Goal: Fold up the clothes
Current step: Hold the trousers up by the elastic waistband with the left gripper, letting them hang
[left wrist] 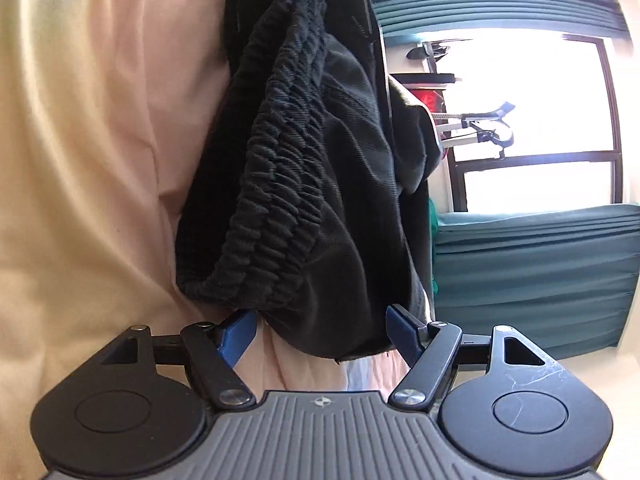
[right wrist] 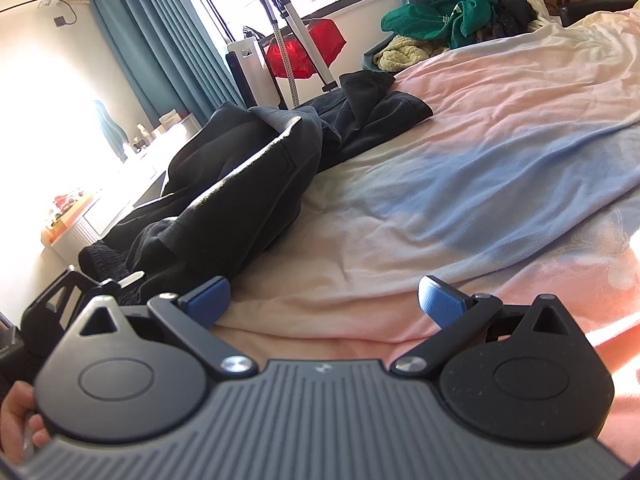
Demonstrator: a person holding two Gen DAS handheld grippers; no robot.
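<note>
A pair of black trousers (left wrist: 320, 168) with a gathered elastic waistband (left wrist: 276, 184) lies on a pink bedspread (left wrist: 100, 160). My left gripper (left wrist: 322, 332) is open, its blue pads (left wrist: 236, 334) on either side of the waistband end, not closed on it. In the right wrist view the trousers (right wrist: 248, 184) lie crumpled along the left of the bed (right wrist: 480, 184). My right gripper (right wrist: 326, 304) is open and empty, low over the bedspread just right of the trousers. The left gripper's body (right wrist: 60, 296) shows at the lower left.
A heap of green, yellow and dark clothes (right wrist: 448, 24) sits at the bed's far end. A garment steamer (right wrist: 288, 32), teal curtains (right wrist: 160, 40) and a window stand beyond. A white desk (right wrist: 104, 204) is left of the bed.
</note>
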